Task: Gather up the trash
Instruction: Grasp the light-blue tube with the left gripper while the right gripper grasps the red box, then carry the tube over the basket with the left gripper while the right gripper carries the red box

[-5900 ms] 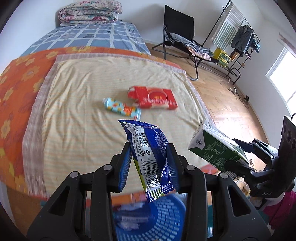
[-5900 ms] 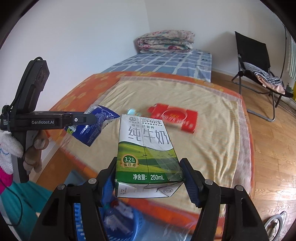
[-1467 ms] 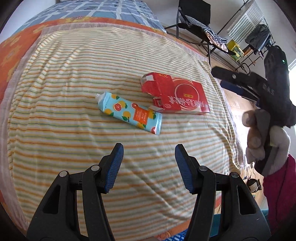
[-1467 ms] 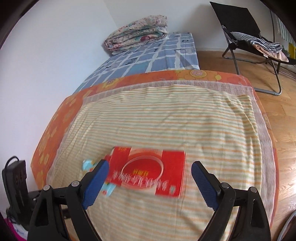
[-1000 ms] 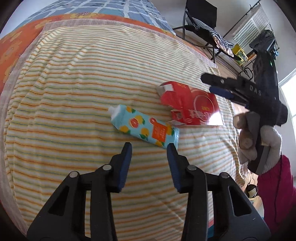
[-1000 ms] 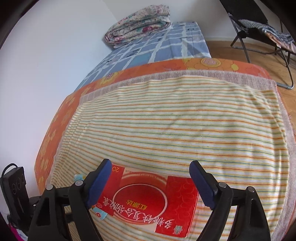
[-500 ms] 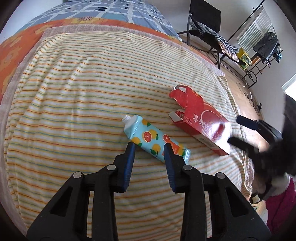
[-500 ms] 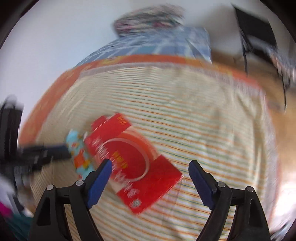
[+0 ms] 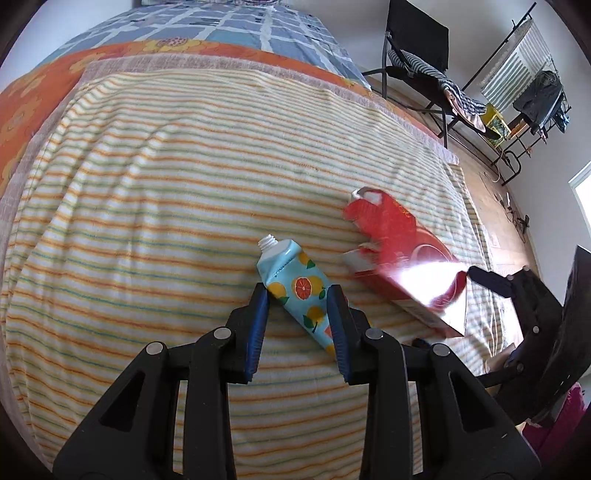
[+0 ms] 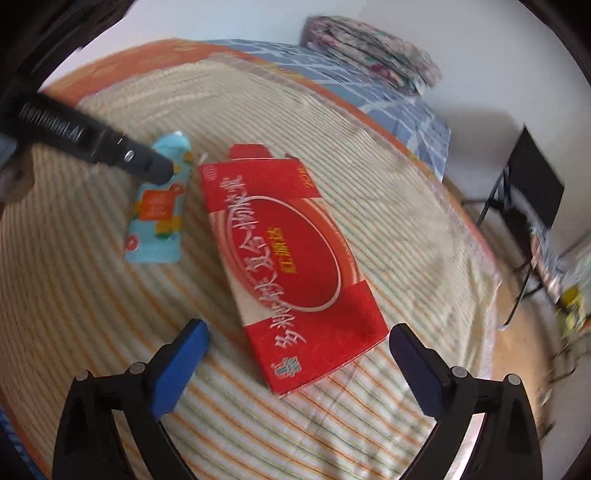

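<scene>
A light blue tube (image 9: 299, 291) printed with oranges lies uncapped on the striped blanket (image 9: 166, 184). My left gripper (image 9: 298, 293) straddles it, jaws closing, and the pads stand at the tube's sides without visibly squeezing it. A flattened red carton (image 10: 291, 258) lies just right of the tube (image 10: 159, 218). My right gripper (image 10: 299, 332) hovers wide open over the carton's near end, touching nothing. In the left wrist view the carton (image 9: 399, 258) glares in the light, with a right gripper finger (image 9: 491, 280) beside it. The left gripper's finger (image 10: 147, 166) shows in the right wrist view.
The blanket covers a bed with an orange flowered sheet (image 9: 22, 103) and a blue checked one (image 9: 229, 26). A folded quilt (image 10: 369, 37) lies at the bed's far end. A black folding chair (image 9: 417, 44) and a drying rack (image 9: 524, 85) stand on the wooden floor (image 9: 495, 206) beyond.
My left gripper has come forward over the tube and its jaws have narrowed around it. My right gripper has rolled and slid closer over the red carton.
</scene>
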A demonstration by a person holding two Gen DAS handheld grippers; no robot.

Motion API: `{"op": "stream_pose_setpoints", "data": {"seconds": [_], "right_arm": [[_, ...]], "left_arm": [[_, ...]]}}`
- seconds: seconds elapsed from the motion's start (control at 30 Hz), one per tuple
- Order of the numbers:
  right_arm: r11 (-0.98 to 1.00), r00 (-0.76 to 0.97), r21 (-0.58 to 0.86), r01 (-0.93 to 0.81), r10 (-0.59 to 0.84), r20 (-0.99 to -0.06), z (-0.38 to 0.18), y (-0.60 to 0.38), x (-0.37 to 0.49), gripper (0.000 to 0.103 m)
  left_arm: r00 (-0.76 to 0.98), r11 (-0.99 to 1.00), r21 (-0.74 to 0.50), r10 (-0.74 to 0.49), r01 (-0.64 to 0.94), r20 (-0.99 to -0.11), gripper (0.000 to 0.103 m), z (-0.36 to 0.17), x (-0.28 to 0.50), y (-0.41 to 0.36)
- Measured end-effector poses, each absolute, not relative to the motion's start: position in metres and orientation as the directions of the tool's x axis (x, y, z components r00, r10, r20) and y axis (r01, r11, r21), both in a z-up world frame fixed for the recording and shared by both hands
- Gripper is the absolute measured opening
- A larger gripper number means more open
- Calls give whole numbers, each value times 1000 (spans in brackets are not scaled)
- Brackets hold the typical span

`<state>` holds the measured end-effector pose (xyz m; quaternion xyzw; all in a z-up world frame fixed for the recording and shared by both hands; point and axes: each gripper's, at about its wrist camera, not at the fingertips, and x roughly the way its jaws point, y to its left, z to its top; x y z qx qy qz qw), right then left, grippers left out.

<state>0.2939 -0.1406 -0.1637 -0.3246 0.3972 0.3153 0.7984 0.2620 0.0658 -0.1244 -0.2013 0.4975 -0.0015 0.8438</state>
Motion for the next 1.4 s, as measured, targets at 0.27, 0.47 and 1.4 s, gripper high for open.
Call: {"op": "stream_pose_setpoints", "data": {"seconds": [0.27, 0.47, 1.4], "right_arm": [[645, 437, -151, -749, 310, -844, -146, -147, 310, 68], [735, 381, 47, -677, 404, -832, -119, -173, 344, 48], [781, 443, 76, -620, 428, -787, -104, -189, 349, 21]], "left_arm": [[542, 913, -363, -214, -184, -813, 14, -117, 270, 62], [559, 930, -339, -207, -142, -803, 10, -107, 275, 45], [566, 960, -269, -181, -76, -804, 4, -100, 263, 14]]}}
